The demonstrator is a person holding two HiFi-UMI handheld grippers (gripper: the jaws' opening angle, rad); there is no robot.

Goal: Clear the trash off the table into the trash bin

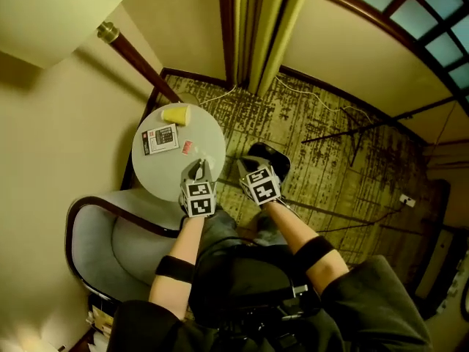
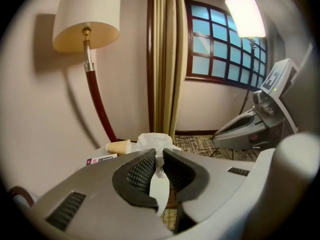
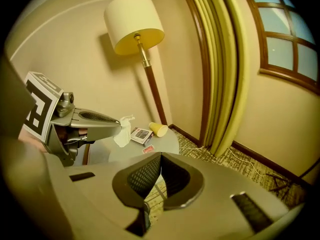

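Head view showed a round, smooth pale worktop (image 1: 157,173) bearing a yellow paper cup (image 1: 176,114) on its side, long axis across the frame, beside a flat printed box (image 1: 160,138). Left gripper view showed the left claw (image 2: 159,156) clamped on a crumpled white tissue (image 2: 156,140) between ribbed pads (image 2: 142,170). Right gripper view alone showed the right claw (image 3: 160,165) together, empty, and the tissue drooping above the worktop.

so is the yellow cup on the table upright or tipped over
Tipped over. The yellow cup lies on its side on the round table, with its open mouth facing sideways rather than up.
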